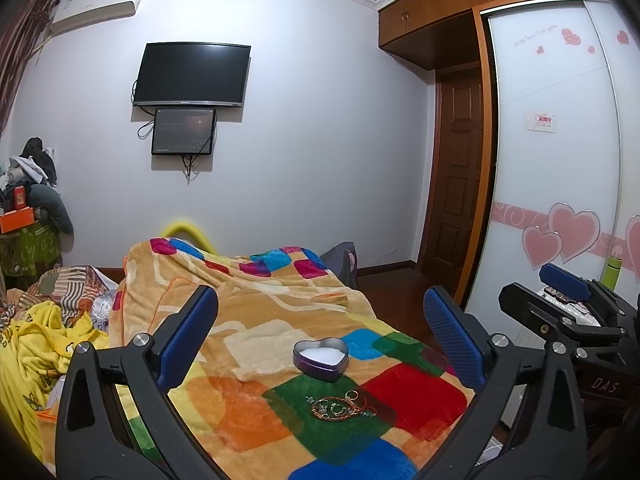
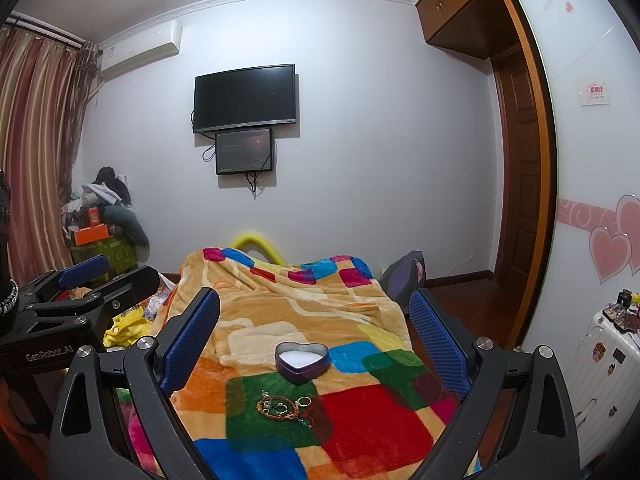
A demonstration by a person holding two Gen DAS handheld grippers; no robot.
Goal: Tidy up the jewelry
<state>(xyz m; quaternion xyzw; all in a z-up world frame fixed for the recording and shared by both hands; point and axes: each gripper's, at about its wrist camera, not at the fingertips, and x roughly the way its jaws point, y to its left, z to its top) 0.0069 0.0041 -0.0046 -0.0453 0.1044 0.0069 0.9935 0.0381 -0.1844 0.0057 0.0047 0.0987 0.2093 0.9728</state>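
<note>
Nearest us, left gripper [image 1: 320, 340] and right gripper [image 2: 316, 336] hover spread wide, holding nothing. Between them, on the patchwork blanket [image 2: 372, 428], we note a jewelry heap [image 2: 285, 403] (rings, beaded bracelet); just beyond sits the heart-shaped tin [image 2: 302, 361], lidless.

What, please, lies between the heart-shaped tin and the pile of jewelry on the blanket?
Only bare blanket: the right wrist view shows a green patch separating the tin from the jewelry.

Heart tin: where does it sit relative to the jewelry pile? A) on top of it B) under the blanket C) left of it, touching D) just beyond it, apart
D: the open heart tin sits on the blanket just past the jewelry pile, with bare fabric between them.
</note>
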